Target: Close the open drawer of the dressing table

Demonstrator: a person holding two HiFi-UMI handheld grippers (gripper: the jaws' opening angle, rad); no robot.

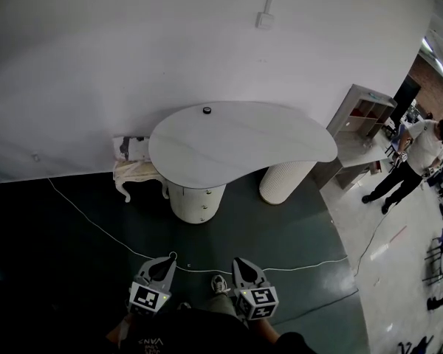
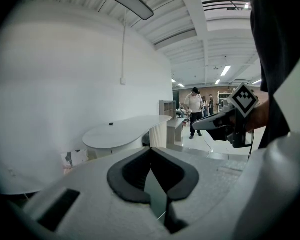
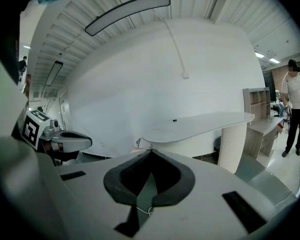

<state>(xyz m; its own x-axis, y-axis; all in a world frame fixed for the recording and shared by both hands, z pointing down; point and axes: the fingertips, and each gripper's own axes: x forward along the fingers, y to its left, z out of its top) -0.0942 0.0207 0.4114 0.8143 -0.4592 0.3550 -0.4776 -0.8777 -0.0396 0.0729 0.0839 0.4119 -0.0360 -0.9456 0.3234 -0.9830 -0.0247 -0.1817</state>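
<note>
**A:** Where does the dressing table (image 1: 244, 144) stand?

**B:** On the dark floor (image 1: 66, 264), up against the white wall (image 1: 133, 43). Its pale, curved counter (image 1: 280, 135) rests on a round drawer pedestal (image 1: 197, 201) under its left end and a ribbed leg (image 1: 284, 181) under its right end. A small dark object (image 1: 207, 110) sits at the counter's back edge.

**A:** Is a drawer pulled out?

**B:** I cannot tell. From the head view the pedestal shows only its curved front, and in both gripper views it lies mostly hidden behind the jaws.

**A:** And the grippers?

**B:** The left hand-held gripper (image 1: 170, 259) and the right hand-held gripper (image 1: 238, 261) hang side by side over the floor, well apart from the dressing table and pointing toward it. Both are clenched, pads pressed together, with nothing between them.

**A:** What lies between them and the table?

**B:** A thin white cable (image 1: 107, 234) trails across the floor just past the jaw tips.

**A:** Anything else nearby?

**B:** A pale stool with curved legs (image 1: 136, 172) stands just beside the pedestal on its left. A shelf unit (image 1: 369, 109) is off past the counter's right end, and a person (image 1: 421, 150) stands farther right on the lighter floor.
</note>
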